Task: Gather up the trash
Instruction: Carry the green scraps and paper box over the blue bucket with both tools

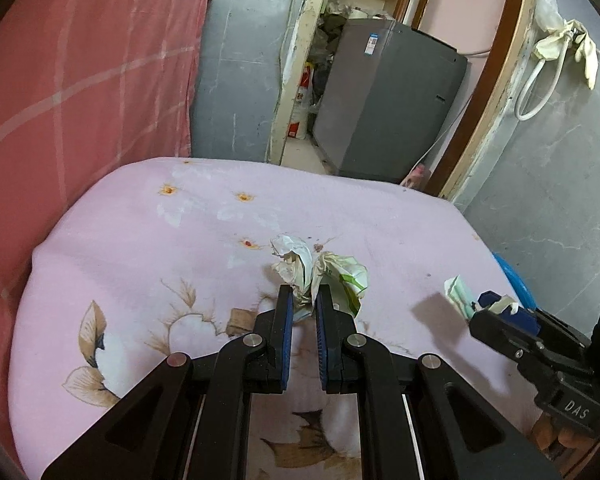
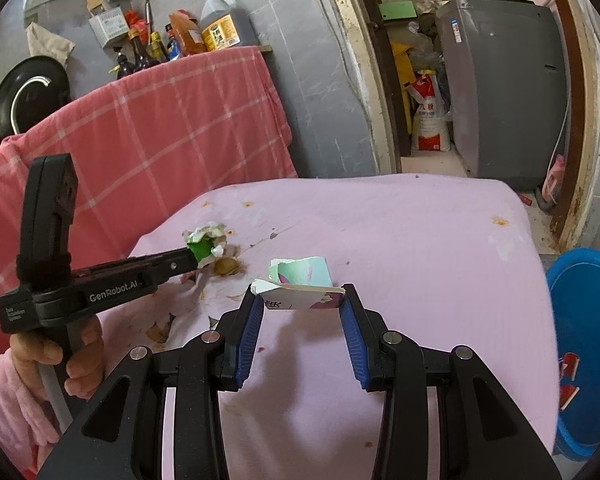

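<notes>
Trash is the thing to collect, and two pieces show. One is a crumpled paper wad (image 1: pixel 320 270), white with green print, low in the middle of the left wrist view. It sits on the pink flowered tabletop (image 1: pixel 148 240). The left gripper (image 1: pixel 303 304) has its fingers narrow and pinched on the near end of the wad. The wad looks light and soft. It should squash easily, so a pinch on a thick fold is best, since a thin edge could tear.

The other piece is a torn card box piece (image 2: pixel 300 284), mint and purple, in the middle of the right wrist view. The right gripper (image 2: pixel 302 300) holds it across its width, with the fingers partly open and one finger on each end. It looks light and a bit stiff, but it would bend if squeezed hard.

A small brown scrap (image 2: pixel 226 266) lies on the cloth beside the wad, and tiny crumbs are near it.

A blue tub (image 2: pixel 580 320) sits at the right edge of the right wrist view, below the tabletop edge. I think it may be for the trash. I can see red and white print inside, but I cannot tell what it is.
</notes>
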